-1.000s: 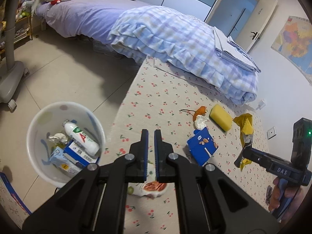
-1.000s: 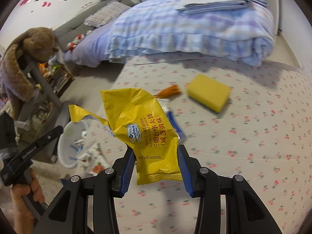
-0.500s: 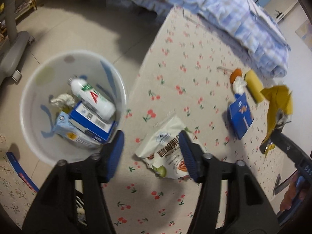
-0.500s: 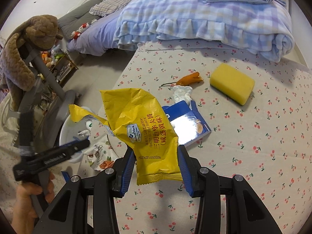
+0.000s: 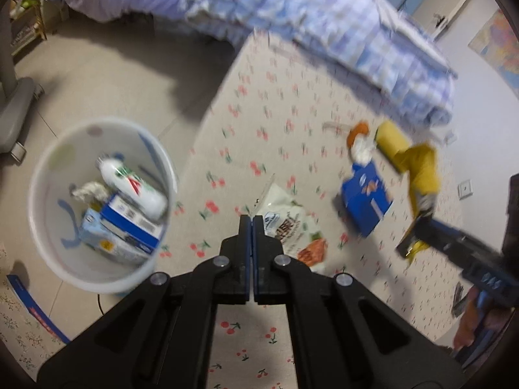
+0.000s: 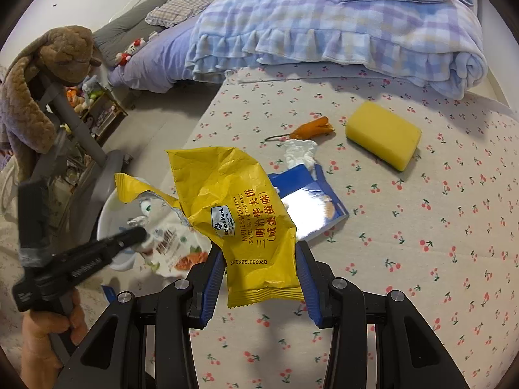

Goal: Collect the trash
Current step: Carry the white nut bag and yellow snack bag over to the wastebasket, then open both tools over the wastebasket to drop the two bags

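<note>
I am watching my left gripper (image 5: 252, 223), jaws just snapped closed, pinching the crinkly white snack bag (image 5: 292, 227) at the round bin's (image 5: 42, 227) three o'clock, while my right gripper (image 6: 261, 278) is clamping a creased yellow wrapper (image 6: 240, 214).

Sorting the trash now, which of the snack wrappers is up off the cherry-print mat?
The crinkled yellow foil wrapper, clamped in the right gripper above the mat. The white snack bag still lies on the mat, as does the blue packet.
</note>
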